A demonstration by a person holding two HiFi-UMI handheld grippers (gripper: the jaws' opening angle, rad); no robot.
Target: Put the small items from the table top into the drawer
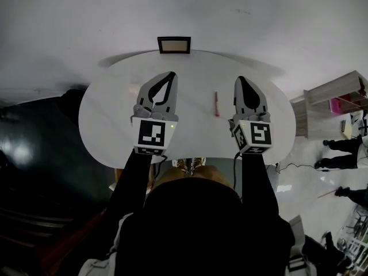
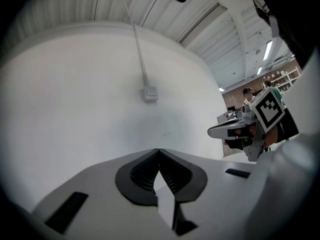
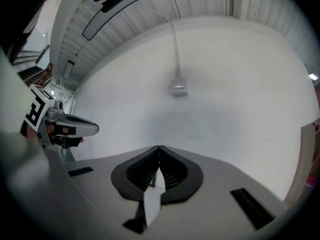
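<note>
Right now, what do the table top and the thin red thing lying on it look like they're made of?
Table top: smooth, even white with a soft sheen and no grain, probably laminate or painted board. Thin red item: uniformly red, pen-like stick, likely plastic, though too small to be sure.

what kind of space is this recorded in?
Probably an open lab or workshop hall, not a home: a white oval table before a bare white wall, wooden shelving, strip lights on a ribbed ceiling, and people standing on a glossy floor.
</note>
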